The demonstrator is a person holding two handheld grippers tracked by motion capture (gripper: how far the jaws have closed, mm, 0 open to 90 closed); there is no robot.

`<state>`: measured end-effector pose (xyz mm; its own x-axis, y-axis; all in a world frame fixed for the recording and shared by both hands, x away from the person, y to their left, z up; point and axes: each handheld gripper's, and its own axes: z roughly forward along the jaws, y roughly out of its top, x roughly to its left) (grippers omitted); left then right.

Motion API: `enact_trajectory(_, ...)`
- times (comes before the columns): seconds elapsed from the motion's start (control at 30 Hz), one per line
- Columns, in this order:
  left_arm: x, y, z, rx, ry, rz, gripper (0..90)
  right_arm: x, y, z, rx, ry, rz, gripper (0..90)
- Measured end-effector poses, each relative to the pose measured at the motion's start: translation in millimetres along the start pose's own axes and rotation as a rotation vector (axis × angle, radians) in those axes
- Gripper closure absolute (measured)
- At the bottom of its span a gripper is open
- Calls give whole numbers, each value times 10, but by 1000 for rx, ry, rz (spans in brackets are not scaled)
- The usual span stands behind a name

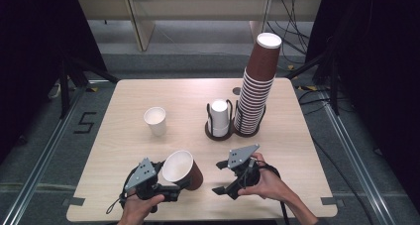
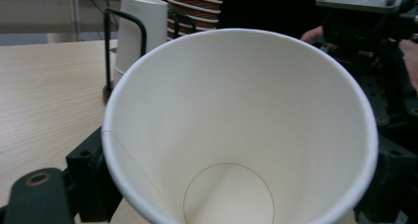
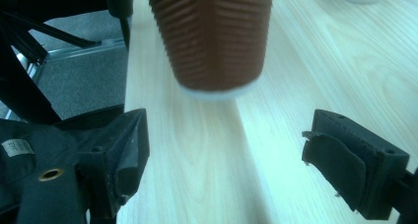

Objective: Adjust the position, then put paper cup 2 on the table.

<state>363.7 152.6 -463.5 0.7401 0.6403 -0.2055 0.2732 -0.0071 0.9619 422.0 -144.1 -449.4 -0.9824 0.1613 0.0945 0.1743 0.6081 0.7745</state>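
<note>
A brown ribbed paper cup [image 1: 183,169] with a white inside is held tilted just above the table's near edge, its mouth toward the camera. My left gripper [image 1: 172,179] is shut on it, one black jaw on each side of the cup [image 2: 236,125]. My right gripper [image 1: 221,177] is open just right of the cup, jaws pointing left at it and not touching. In the right gripper view the cup's base [image 3: 214,41] hangs ahead of the spread jaws of my right gripper [image 3: 236,157].
A tall stack of brown cups [image 1: 255,93] stands at the back right, next to a black wire holder [image 1: 218,131] with white cups [image 1: 219,113]. A single white cup [image 1: 156,121] stands left of centre. Bare table [image 1: 124,150] lies at the left.
</note>
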Motion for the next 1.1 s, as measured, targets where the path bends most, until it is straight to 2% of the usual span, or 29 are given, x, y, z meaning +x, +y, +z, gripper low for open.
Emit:
enact_trajectory(0.03,11,10,-19,21,45,16,123,-14,-29,-40,1,-32,17,173)
enact_trajectory(0.07,11,10,-19,21,45,16,123,-14,-29,-40,1,-32,17,173)
enact_trajectory(0.1,23,13,-28,30,72,27,123,-22,-39,-50,-2,-28,24,172)
enact_trajectory(0.13,30,16,-32,36,94,39,122,-34,-74,-71,-10,-53,37,156)
enact_trajectory(0.17,41,18,-38,40,110,48,122,-34,-74,-71,-10,-53,37,156)
enact_trajectory(0.23,65,21,-48,49,128,42,121,-51,-111,-91,-20,-74,56,158)
enact_trajectory(0.27,93,24,-61,54,152,30,121,-56,-124,-101,-20,-77,62,158)
enact_trajectory(0.3,93,24,-61,54,152,30,121,-59,-131,-107,-20,-84,63,159)
enact_trajectory(0.37,128,25,-79,64,187,27,121,-66,-145,-128,-23,-106,62,159)
enact_trajectory(0.43,144,19,-74,53,185,25,121,-62,-152,-133,-24,-105,72,160)
enact_trajectory(0.47,154,21,-85,64,205,34,121,-60,-158,-148,-15,-109,89,162)
enact_trajectory(0.5,158,23,-92,74,216,36,121,-75,-166,-156,-20,-118,72,160)
enact_trajectory(0.77,185,-2,-83,104,263,47,120,-87,-232,-182,-18,-129,93,160)
enact_trajectory(0.97,215,0,-87,110,295,49,118,-93,-283,-214,-17,-139,103,160)
enact_trajectory(1.07,228,-5,-98,103,316,59,118,-84,-307,-237,-10,-144,122,160)
enact_trajectory(1.1,236,2,-122,117,338,57,117,-85,-324,-246,-12,-155,121,159)
